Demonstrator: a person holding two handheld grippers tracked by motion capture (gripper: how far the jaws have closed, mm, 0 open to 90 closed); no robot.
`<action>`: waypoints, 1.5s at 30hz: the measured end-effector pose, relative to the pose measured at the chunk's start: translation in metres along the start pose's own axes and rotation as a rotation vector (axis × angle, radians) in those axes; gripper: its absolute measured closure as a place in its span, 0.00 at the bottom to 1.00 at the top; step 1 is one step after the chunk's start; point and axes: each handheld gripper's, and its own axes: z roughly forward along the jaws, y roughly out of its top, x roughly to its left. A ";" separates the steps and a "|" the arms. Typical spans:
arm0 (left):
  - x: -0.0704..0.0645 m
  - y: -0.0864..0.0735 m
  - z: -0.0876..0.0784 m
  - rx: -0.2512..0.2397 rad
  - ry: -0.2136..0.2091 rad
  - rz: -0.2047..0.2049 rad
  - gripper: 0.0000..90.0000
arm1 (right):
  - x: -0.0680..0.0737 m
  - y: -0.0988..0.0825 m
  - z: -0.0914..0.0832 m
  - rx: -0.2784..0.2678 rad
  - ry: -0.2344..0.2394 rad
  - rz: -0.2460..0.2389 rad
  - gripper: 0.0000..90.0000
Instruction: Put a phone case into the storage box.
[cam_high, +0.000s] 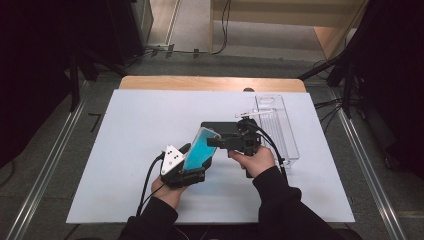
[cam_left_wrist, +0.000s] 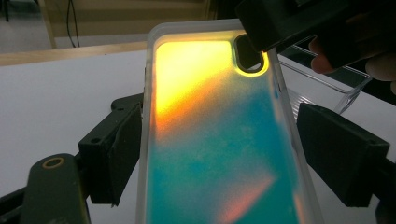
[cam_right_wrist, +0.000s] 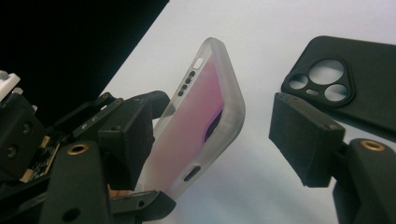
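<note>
A translucent phone case (cam_high: 201, 146) with a teal and orange back (cam_left_wrist: 210, 154) is tilted up off the table. My left gripper (cam_high: 196, 160) is shut on its long sides, one pad (cam_left_wrist: 116, 149) pressing each edge. My right gripper (cam_high: 216, 142) comes in from the right at the case's upper, camera-hole end. In the right gripper view that end of the case (cam_right_wrist: 205, 107) stands between the jaws of the right gripper (cam_right_wrist: 217, 126). It lies close to the left jaw, and a gap separates it from the right pad (cam_right_wrist: 303, 140), so this gripper is open.
A black phone case (cam_high: 220, 126) with several camera holes (cam_right_wrist: 345, 88) lies flat on the white table sheet (cam_high: 125, 125) just behind the grippers. A clear plastic tray (cam_high: 281, 131) stands to the right. The sheet's left half and front strip are bare.
</note>
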 end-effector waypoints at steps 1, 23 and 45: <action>0.000 0.000 0.000 0.000 0.000 0.000 0.19 | -0.001 0.000 0.000 0.002 0.006 0.003 0.39; -0.005 0.004 -0.001 0.001 -0.008 0.016 0.19 | -0.005 0.003 -0.004 0.018 0.128 0.176 0.85; -0.004 0.026 -0.004 0.215 -0.115 -0.044 0.08 | 0.013 0.007 -0.025 -0.036 -0.088 -0.072 0.85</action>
